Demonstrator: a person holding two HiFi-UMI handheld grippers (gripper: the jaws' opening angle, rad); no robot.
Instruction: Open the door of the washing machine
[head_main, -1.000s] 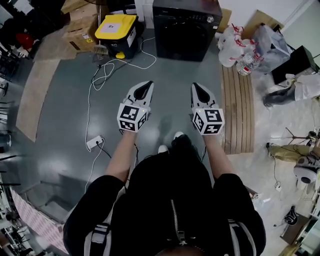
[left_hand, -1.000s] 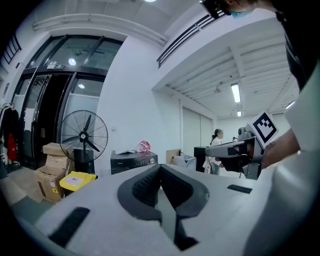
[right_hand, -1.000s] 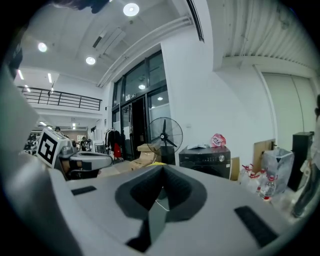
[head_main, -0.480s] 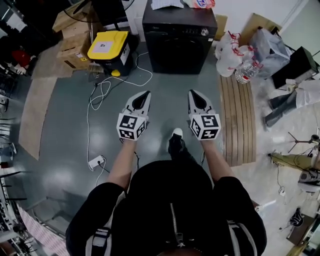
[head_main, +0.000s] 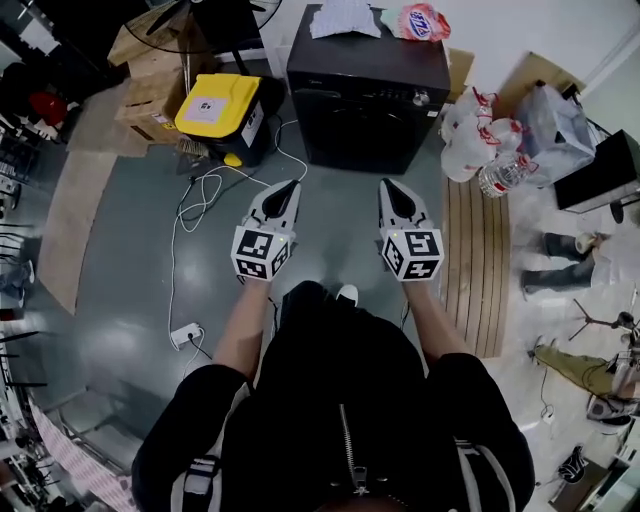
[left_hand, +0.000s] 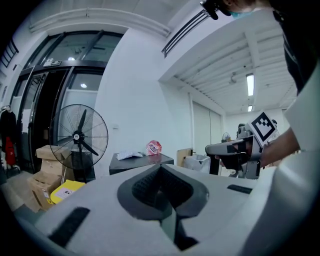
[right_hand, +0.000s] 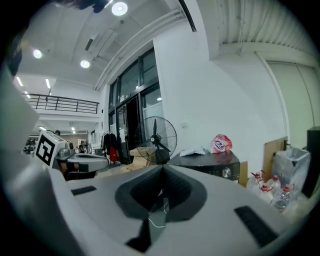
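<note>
So: left gripper (head_main: 287, 187) clenched, empty | right gripper (head_main: 389, 186) clenched, empty | washing machine (head_main: 366, 112) farther ahead, well apart, door shut

Grey floor (head_main: 130, 250), black washing machine (head_main: 365, 100), yellow-lidded bin (head_main: 215, 105), white cable (head_main: 195, 195), wooden slat panel (head_main: 475, 260)

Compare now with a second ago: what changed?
The person walked toward the washing machine: it sits nearer and lower in the head view, its top with a white cloth and pink bag now showing. Nothing was grasped or released. Left gripper and right gripper remain shut, empty, side by side ahead; the door still looks closed.
</note>
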